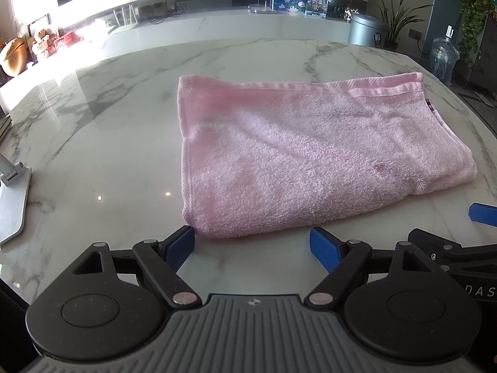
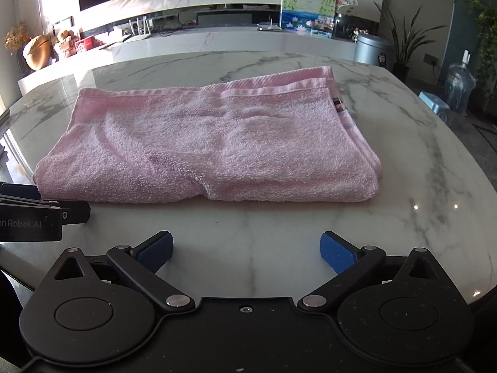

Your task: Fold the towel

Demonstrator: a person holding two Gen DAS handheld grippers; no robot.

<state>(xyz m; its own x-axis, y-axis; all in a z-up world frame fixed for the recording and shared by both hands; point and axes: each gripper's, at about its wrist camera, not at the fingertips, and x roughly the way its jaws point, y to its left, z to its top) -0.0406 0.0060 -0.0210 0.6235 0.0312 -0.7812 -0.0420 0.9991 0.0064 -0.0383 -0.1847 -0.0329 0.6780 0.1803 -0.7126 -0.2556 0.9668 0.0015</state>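
1. A pink terry towel [image 2: 211, 143] is seen folded into a thick, roughly rectangular pad, lying flat on a polished white marble table [image 2: 403, 186] veined in grey.
2. The towel's pile is looped and fluffy; a flat woven hem band is noted along its far edge, and a small patterned label at its right side.
3. The near edge of the towel is rounded by the fold; stacked layers are exposed at its right end.
4. The left gripper [image 1: 252, 247] is held just short of the towel's near left corner, its jaws spread apart with nothing between them. Its ribbed blue pads [image 1: 324, 247] are carried on black linkage arms.
5. The right gripper [image 2: 247, 250] is held near the towel's front edge, apart from it, jaws likewise spread wide and empty.
6. A grey metal stand [image 1: 12, 199] is recorded left of the towel.
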